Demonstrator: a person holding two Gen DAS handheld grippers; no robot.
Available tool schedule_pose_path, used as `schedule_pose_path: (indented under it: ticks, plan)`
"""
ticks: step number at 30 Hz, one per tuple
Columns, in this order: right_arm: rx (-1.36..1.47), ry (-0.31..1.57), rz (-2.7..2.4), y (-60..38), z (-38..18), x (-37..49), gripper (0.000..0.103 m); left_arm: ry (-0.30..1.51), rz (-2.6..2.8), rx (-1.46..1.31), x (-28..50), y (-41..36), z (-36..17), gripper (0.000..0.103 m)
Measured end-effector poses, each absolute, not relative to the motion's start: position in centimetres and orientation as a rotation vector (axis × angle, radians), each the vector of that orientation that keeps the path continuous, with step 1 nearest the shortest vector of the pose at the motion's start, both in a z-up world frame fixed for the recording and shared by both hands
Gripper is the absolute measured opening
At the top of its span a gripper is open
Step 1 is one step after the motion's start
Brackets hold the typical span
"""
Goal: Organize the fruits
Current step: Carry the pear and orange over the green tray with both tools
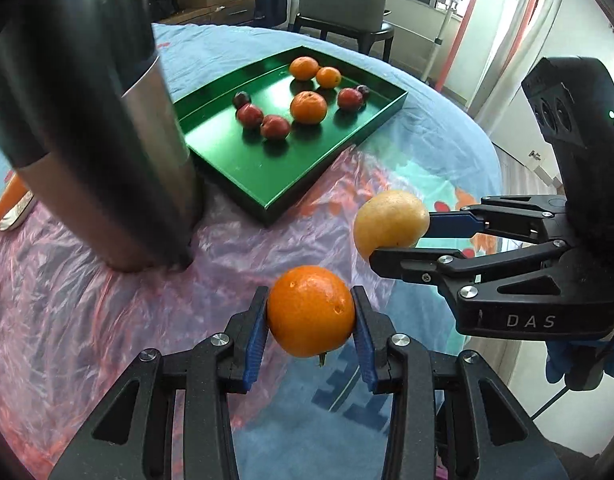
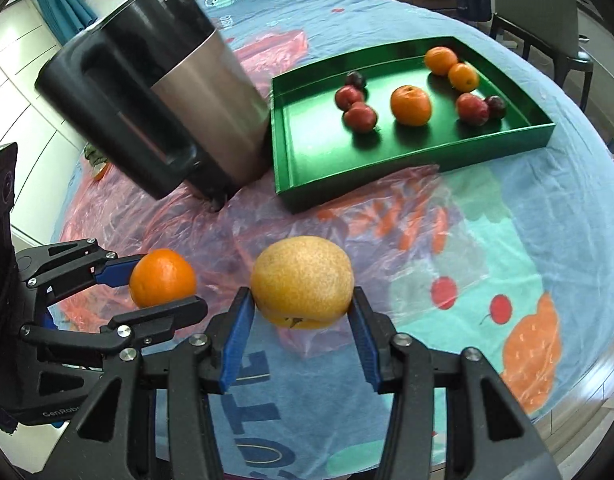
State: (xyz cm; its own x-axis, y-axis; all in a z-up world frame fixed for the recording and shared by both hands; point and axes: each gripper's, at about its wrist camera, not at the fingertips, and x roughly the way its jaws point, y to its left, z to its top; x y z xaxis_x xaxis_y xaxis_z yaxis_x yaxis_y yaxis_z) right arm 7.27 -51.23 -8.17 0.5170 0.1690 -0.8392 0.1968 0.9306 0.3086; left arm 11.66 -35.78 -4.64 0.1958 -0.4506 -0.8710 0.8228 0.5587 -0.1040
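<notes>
My left gripper is shut on an orange, held above the table; the same orange and left gripper show at the left of the right wrist view. My right gripper is shut on a yellow pear; the pear and right gripper appear at the right of the left wrist view. Beyond them lies a green tray with three oranges and several red plums.
A tall steel container with a black handle stands just left of the tray. The round table has a blue patterned cloth and pink plastic film. An orange item lies far left. A chair stands behind the table.
</notes>
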Motion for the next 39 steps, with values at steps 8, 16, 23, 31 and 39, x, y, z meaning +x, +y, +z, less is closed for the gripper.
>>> schedule_pose_path:
  ticks: [8, 16, 23, 31, 39]
  plan:
    - [0.360, 0.941, -0.137, -58.7, -6.2, 9.6, 0.084, 0.973, -0.923, 0.380, 15.6, -41.7, -3.5, 0.034]
    - [0.312, 0.880, -0.119, -62.8, -5.9, 16.0, 0.084, 0.972, -0.787, 0.324, 20.7, -45.8, -4.8, 0.034]
    - [0.262, 0.870, -0.073, -64.2, -7.3, 21.3, 0.084, 0.985, -0.688, 0.314, 23.5, -47.6, -7.2, 0.034]
    - [0.248, 0.894, -0.071, -65.1, -9.8, 24.5, 0.084, 1.011, -0.670, 0.323, 23.9, -48.6, -9.1, 0.034]
    - [0.233, 0.926, -0.086, -65.1, -11.5, 25.4, 0.084, 1.046, -0.663, 0.322, 24.0, -48.8, -10.4, 0.034]
